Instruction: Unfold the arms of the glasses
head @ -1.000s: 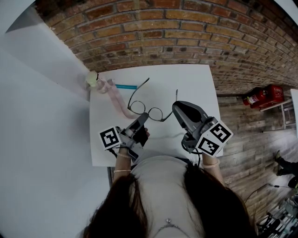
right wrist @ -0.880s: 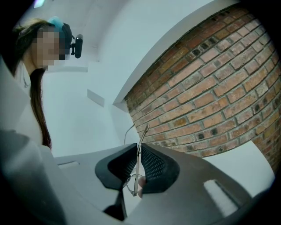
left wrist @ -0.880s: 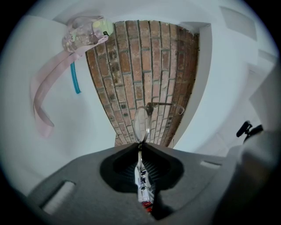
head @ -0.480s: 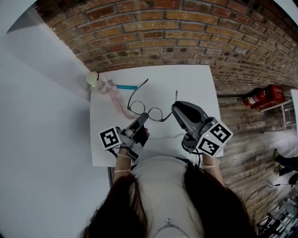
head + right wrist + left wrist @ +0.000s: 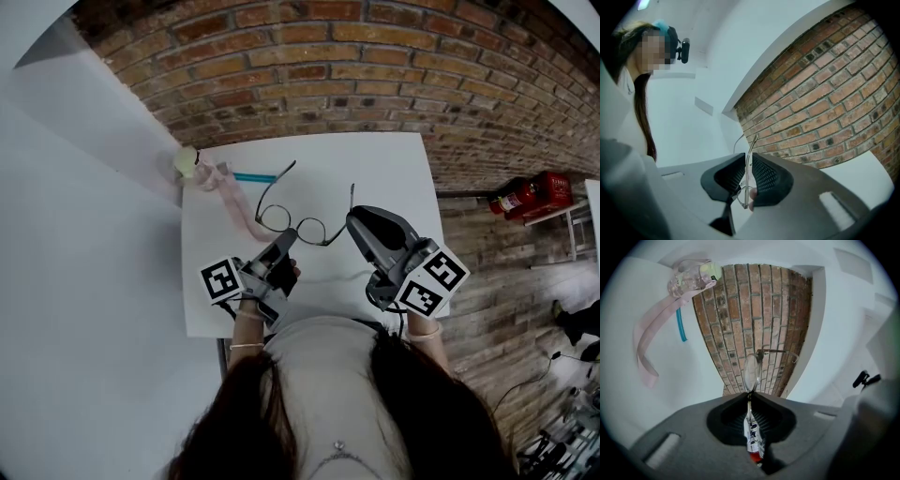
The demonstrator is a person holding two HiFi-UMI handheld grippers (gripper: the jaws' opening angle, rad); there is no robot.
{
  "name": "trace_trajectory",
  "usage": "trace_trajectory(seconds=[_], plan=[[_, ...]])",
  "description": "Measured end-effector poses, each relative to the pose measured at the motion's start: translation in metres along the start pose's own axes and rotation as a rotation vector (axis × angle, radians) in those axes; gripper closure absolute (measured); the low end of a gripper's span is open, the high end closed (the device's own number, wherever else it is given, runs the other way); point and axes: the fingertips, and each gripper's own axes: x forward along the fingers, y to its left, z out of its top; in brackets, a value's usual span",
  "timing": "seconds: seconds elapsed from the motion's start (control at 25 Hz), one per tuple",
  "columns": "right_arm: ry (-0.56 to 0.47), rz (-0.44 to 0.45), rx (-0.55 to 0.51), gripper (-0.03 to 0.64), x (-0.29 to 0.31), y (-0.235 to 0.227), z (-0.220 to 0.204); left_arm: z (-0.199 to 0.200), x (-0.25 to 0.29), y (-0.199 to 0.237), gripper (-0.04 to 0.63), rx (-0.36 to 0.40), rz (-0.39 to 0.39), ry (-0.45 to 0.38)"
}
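Thin wire-rimmed glasses (image 5: 292, 225) are held over the white table (image 5: 394, 169), both arms pointing away toward the brick wall. My left gripper (image 5: 290, 235) is shut on the frame at the near lens; in the left gripper view the rim (image 5: 751, 372) rises out of the closed jaws (image 5: 750, 399), with one arm (image 5: 778, 351) bent off to the right. My right gripper (image 5: 353, 223) is shut on the right arm near its hinge; in the right gripper view that arm (image 5: 751, 150) stands upright between the ribbed pads (image 5: 764, 176).
A pink strap (image 5: 236, 202) runs from a small clear bottle with a pale cap (image 5: 186, 159) at the table's far left corner. A teal pen (image 5: 253, 176) lies beside it. A brick wall (image 5: 375, 84) backs the table. A red extinguisher (image 5: 530, 195) lies on the floor at right.
Almost nothing: the glasses and both grippers have drifted very slightly left, with both grips kept.
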Motion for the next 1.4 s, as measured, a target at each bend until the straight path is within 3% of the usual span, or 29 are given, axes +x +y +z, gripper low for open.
trace_trajectory(seconds=[0.52, 1.4], plan=[[-0.014, -0.034, 0.004, 0.574, -0.006, -0.009, 0.001, 0.015, -0.012, 0.002, 0.574, -0.008, -0.002, -0.056], [0.067, -0.165, 0.007, 0.612, -0.011, -0.039, -0.036, 0.01, -0.008, -0.004, 0.574, -0.032, -0.018, -0.031]])
